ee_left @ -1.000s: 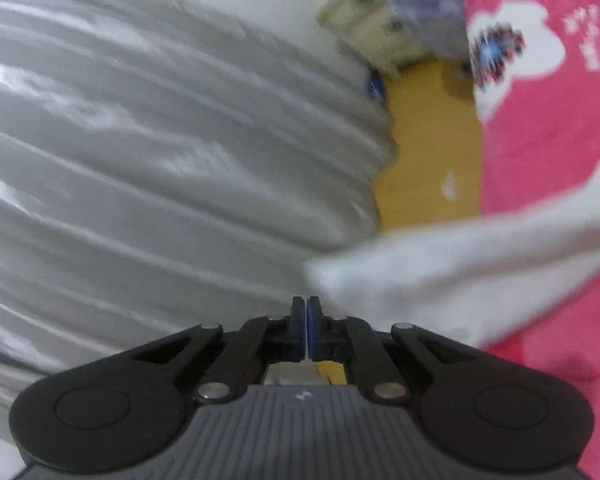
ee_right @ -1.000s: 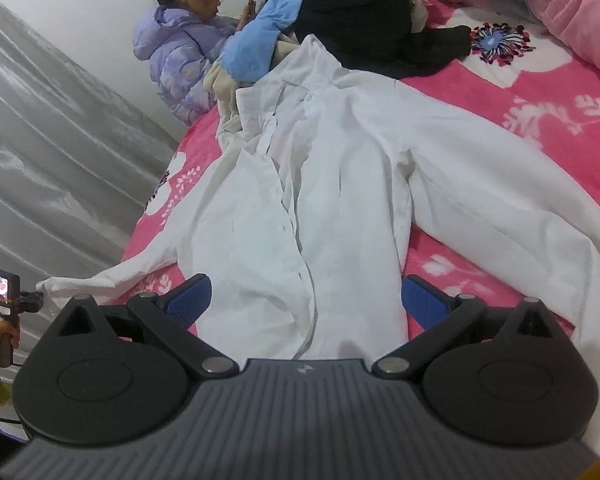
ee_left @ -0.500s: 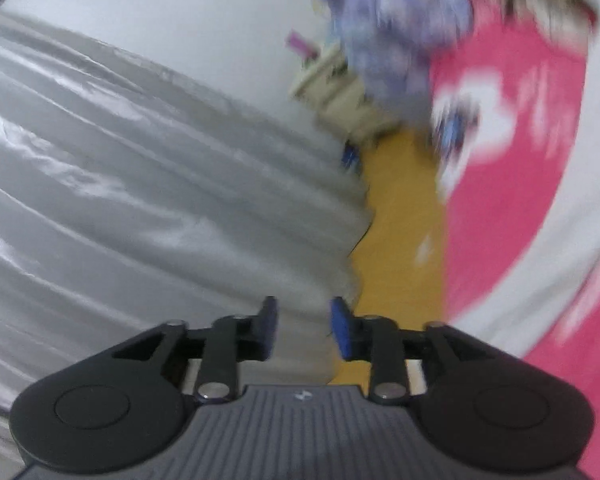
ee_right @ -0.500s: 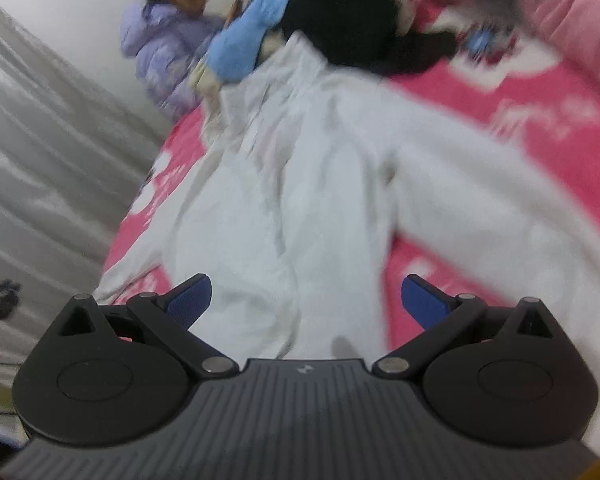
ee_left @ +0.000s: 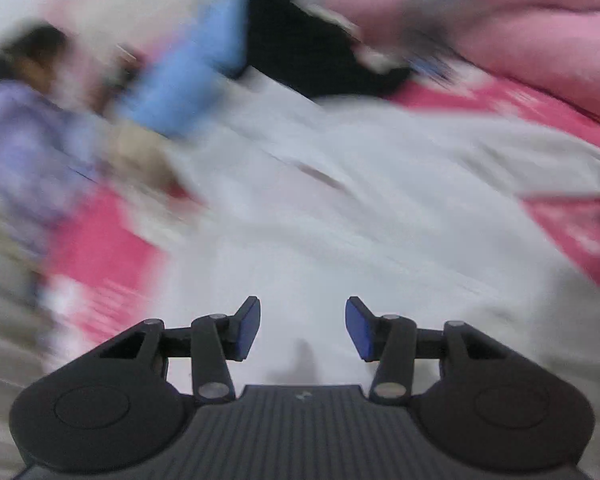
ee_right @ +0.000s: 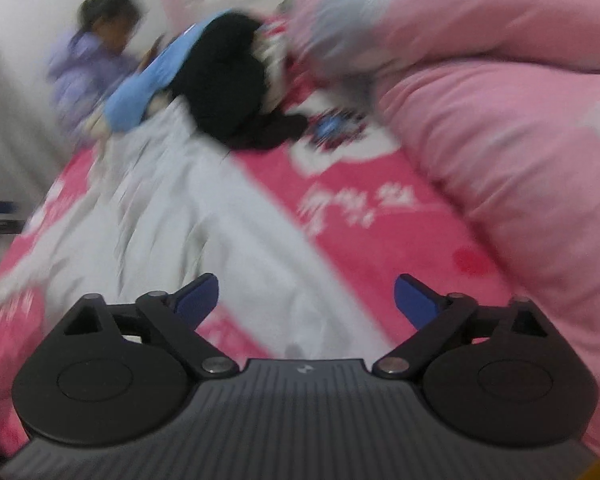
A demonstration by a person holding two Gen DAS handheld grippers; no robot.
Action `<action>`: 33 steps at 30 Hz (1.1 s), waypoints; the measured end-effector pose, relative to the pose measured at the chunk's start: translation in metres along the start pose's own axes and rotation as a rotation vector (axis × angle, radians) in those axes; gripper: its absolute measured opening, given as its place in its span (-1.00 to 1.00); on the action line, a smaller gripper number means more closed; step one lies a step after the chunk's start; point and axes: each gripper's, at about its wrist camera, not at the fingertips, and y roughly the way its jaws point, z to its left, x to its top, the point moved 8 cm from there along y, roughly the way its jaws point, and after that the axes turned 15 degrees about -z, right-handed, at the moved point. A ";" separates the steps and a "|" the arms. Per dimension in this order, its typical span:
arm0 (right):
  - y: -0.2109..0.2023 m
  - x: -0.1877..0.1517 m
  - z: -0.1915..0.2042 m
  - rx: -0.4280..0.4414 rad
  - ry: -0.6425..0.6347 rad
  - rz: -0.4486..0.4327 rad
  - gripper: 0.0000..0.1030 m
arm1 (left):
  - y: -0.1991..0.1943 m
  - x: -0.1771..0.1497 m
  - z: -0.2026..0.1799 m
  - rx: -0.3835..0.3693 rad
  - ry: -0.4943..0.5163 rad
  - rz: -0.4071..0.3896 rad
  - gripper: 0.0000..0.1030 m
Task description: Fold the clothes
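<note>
Both views badly smeared, so detail is limited. Risk, my judgement: the left claw [ee_left: 302, 328] hangs over the middle of the white shirt [ee_left: 340, 216] with its jaws part spread, having just been opening, nothing between them. A pinch taken here could gather both front layers and drag the shirt askew, not a clean edge. The right claw [ee_right: 306, 300] stands wide, jaws lately easing inward, empty, over the shirt's right sleeve [ee_right: 260, 248]. It could catch the pink sheet [ee_right: 380, 216] along with the cloth.

Shirt: white, creased, spread flat on the sheet. Its collar end lies toward the heap of black and blue clothes [ee_right: 224, 92]. A pink quilt [ee_right: 520, 140] is bunched to the right.
</note>
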 end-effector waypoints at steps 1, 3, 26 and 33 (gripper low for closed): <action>-0.001 -0.007 0.007 0.036 -0.027 0.026 0.68 | 0.004 -0.014 -0.018 -0.059 -0.015 0.036 -0.09; -0.004 -0.021 0.027 0.131 -0.086 0.078 0.58 | 0.000 -0.042 -0.041 -0.129 -0.036 0.077 -0.10; -0.006 -0.107 0.164 0.460 -0.489 0.230 0.21 | -0.086 -0.097 -0.056 0.016 -0.157 0.012 0.05; -0.021 -0.151 0.180 0.607 -0.618 0.280 -0.17 | -0.049 -0.081 -0.101 -0.053 -0.098 -0.019 0.08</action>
